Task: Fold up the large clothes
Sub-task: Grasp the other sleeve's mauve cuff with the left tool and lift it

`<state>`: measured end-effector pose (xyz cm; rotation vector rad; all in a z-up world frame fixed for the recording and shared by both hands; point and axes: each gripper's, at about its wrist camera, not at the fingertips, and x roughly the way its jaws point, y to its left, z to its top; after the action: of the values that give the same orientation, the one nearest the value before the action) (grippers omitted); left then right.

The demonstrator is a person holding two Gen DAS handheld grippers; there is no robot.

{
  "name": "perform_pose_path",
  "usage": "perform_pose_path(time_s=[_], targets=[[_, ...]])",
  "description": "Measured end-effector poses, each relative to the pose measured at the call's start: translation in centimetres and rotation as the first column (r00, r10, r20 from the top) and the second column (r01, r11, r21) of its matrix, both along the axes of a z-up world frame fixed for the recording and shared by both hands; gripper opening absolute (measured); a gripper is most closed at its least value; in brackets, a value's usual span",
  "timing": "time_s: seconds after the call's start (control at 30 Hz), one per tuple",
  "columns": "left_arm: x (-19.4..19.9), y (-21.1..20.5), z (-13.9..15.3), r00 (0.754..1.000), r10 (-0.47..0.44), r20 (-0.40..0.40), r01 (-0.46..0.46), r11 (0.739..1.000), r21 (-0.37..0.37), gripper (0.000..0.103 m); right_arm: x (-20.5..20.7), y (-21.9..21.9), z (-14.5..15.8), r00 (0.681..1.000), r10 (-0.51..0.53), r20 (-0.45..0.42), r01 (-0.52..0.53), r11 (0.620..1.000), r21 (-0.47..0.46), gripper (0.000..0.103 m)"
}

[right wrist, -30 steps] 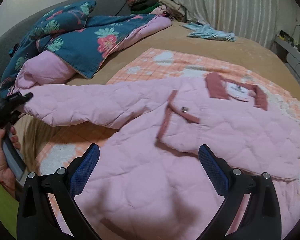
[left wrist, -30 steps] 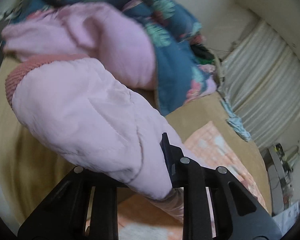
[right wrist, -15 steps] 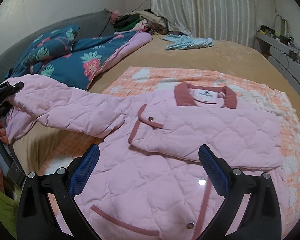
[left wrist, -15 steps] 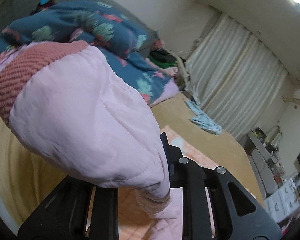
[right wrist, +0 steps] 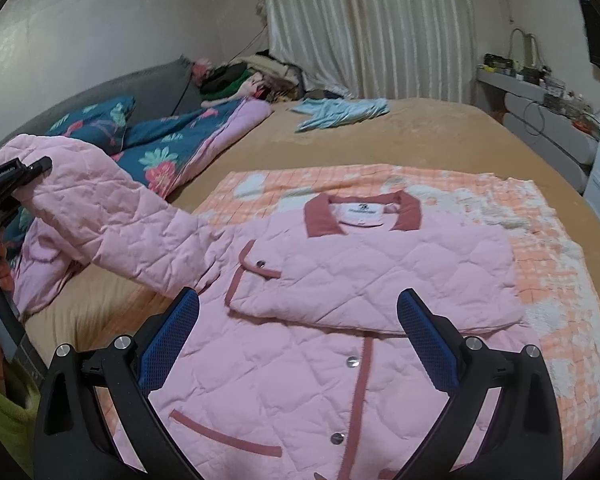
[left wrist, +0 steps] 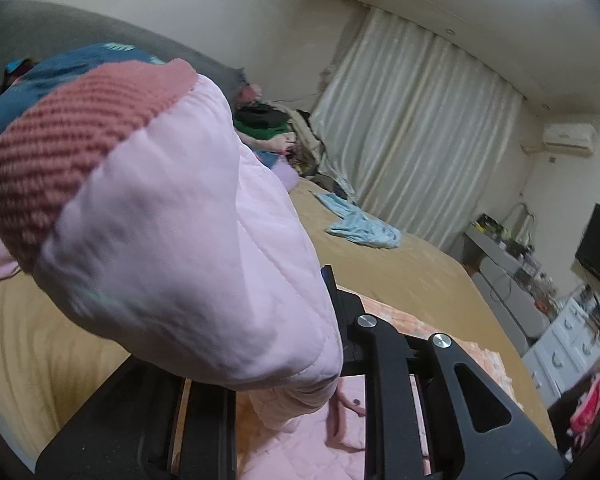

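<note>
Right wrist view gave me the whole layout: the pink quilted jacket [right wrist: 340, 320] lay face up on the orange checked blanket [right wrist: 540, 240] spread over the bed [right wrist: 420, 136], collar toward the curtain end. One sleeve [right wrist: 380, 280] was already folded flat across the chest, which I judged was why the body sat so square and smooth. That left the other sleeve [right wrist: 112, 216] as the job in hand. It was lifted clear of the bed's left edge, stretched in a slope from the shoulder up to my left gripper [right wrist: 8, 184], whose jaws were pressed together, pinching the sleeve close to its cuff. I held it high so the quilted fabric hung straight and would not drag the body out of line.

From the left wrist view, that sleeve bulged over the tongs and filled the frame, its knitted rose cuff [left wrist: 72, 144] flopped above and left, hiding the fingertips. The gripper pointed slightly downward toward the far side of the bed.

My right gripper [right wrist: 296, 340] hovered over the jacket's front placket, tilted down at it, its blue pads [right wrist: 428, 344] spread wide and holding nothing. I read that as ready to pin the body while the sleeve came across.
</note>
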<state>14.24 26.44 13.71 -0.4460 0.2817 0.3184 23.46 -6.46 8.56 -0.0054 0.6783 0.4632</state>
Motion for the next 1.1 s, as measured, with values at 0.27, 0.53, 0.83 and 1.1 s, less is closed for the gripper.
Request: perform_pose_path(time_s=[0.27,0.53,0.83,1.1], targets=[[2.1,-3.6,0.6,0.996,-0.088,-0.019,0.089,0.993,0.073,0.012,-0.4,-2.7,0.7,0.998,-0.051,0.033,0.05,0.999,0.017,0.099],[4.2,-7.1,0.3,0.984,-0.171,-0.048,0.176,0.977,0.119,0.012,-0.1,-5.1,0.1,0.995,-0.09,0.033,0.089,0.996,0.019,0.099],[6.3,-11.2,-0.6,0.964,-0.251,-0.091,0.262,0.954,0.148,0.012,0.5,-8.1,-0.8,0.992,-0.126,0.016,0.125,0.991,0.053,0.099],[8.0,-14.1,-2.1,0.935,-0.327,-0.14,0.347,0.923,0.164,0.012,0.8,-10.3,-1.5,0.988,-0.15,0.017,0.149,0.987,0.055,0.099]])
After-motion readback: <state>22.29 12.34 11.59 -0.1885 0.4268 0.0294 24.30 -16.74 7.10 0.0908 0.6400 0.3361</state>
